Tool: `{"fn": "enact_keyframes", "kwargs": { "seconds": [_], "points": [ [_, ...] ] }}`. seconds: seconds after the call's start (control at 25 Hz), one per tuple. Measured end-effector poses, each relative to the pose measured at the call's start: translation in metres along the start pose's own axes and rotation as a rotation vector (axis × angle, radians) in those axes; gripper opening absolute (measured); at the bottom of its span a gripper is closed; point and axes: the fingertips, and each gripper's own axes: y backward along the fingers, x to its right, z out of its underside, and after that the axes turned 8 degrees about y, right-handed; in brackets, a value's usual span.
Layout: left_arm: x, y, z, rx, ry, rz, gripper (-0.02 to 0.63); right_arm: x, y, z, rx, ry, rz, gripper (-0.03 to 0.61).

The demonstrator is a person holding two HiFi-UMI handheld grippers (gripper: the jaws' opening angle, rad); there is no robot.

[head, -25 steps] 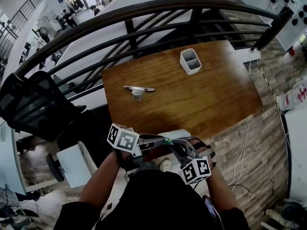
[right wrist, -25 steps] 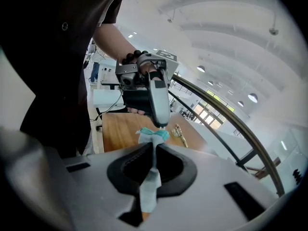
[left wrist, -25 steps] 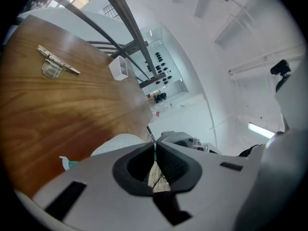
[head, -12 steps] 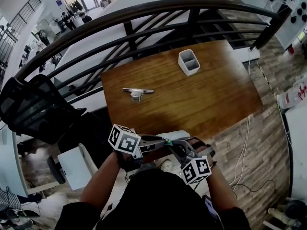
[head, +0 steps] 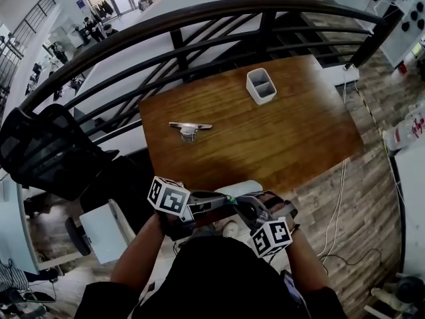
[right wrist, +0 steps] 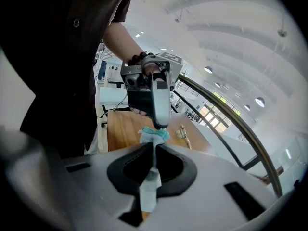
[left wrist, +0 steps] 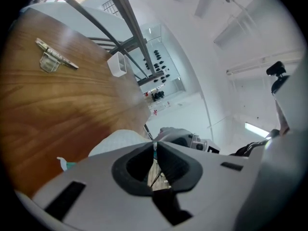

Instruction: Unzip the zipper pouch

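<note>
- Pouch [right wrist: 148, 186] sits pinched in right claw [right wrist: 154, 147], whose jaws are closed on its cloth.
- Left claw [left wrist: 155, 146], jaws just easing open, nips a teal sliver; only right gripper view shows its tip on pouch's teal corner.
- Head view alone shows both claws meeting at table [head: 279, 145] edge, with clip [head: 190, 127] and cup [head: 261, 85] beyond.

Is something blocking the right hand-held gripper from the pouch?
Nothing visible does: the right hand-held gripper is shut right on the zipper pouch, with no gap between them.
</note>
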Motion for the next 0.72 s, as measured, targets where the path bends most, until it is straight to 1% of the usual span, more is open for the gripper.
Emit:
{"fn": "enact_keyframes", "kwargs": {
  "seconds": [0.08, 0.2, 0.32, 0.44, 0.56, 0.64, 0.72],
  "points": [
    [0.000, 0.000, 0.000, 0.008, -0.003, -0.006, 0.025, 0.000, 0.000, 0.001, -0.002, -0.009, -0.003, 0.005],
    [0.003, 0.000, -0.002, 0.035, -0.017, -0.009, 0.015, -0.001, 0.001, -0.002, 0.016, -0.080, -0.029, 0.021],
    [0.003, 0.001, -0.004, 0.056, -0.023, -0.008, 0.014, -0.005, 0.001, -0.005, 0.038, -0.164, -0.070, 0.091],
    [0.001, 0.001, -0.002, 0.041, -0.049, -0.010, 0.014, -0.003, 0.004, -0.005, 0.055, -0.256, -0.095, 0.125],
    [0.014, -0.001, -0.004, 0.026, -0.086, -0.010, 0.014, 0.003, 0.009, -0.004, 0.073, -0.345, -0.100, 0.130],
    [0.019, -0.003, -0.005, 0.015, -0.115, -0.018, 0.014, 0.009, 0.011, -0.003, 0.071, -0.367, -0.091, 0.129],
    [0.023, -0.006, -0.006, 0.007, -0.133, -0.019, 0.014, 0.014, 0.014, -0.001, 0.061, -0.370, -0.073, 0.109]
  ]
}}
